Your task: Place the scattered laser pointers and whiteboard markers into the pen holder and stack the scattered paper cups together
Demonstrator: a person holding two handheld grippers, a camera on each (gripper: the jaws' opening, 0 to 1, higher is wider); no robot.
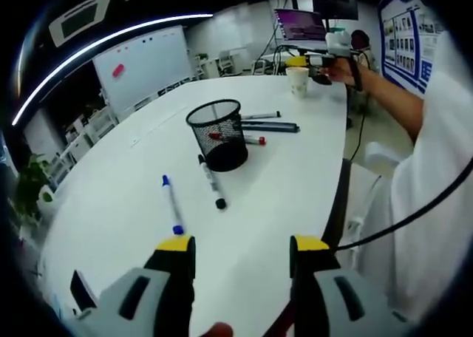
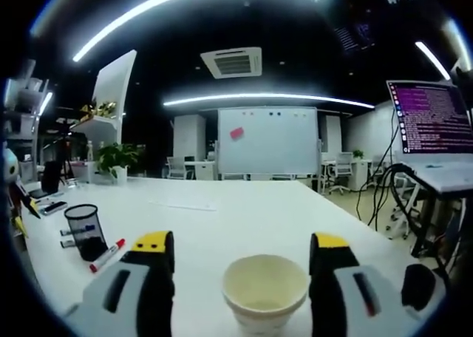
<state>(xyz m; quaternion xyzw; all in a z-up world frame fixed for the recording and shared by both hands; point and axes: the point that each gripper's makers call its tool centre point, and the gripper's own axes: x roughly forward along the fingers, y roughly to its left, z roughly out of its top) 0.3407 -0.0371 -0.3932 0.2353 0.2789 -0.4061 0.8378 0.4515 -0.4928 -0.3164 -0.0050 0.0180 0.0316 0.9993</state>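
Note:
A black mesh pen holder (image 1: 216,134) stands on the white table (image 1: 281,182), and I see it small at the left as pen holder (image 2: 83,231). Around it lie a blue marker (image 1: 171,204), a black marker (image 1: 211,180), a red-capped marker (image 1: 250,139) and two dark pens (image 1: 270,126). My left gripper (image 1: 242,252) hangs open over the near table, holding nothing. A white paper cup (image 2: 264,291) stands upright between the jaws of my right gripper (image 2: 240,248), which is open with a gap on each side. That cup (image 1: 298,80) sits at the table's far end.
A person's hand and white sleeve (image 1: 429,152) run along the table's right edge. A whiteboard (image 2: 266,140) stands behind the table, a lit screen (image 2: 432,119) at the right with cables below, a plant (image 2: 114,160) at the left. A red-capped marker (image 2: 107,255) lies beside the holder.

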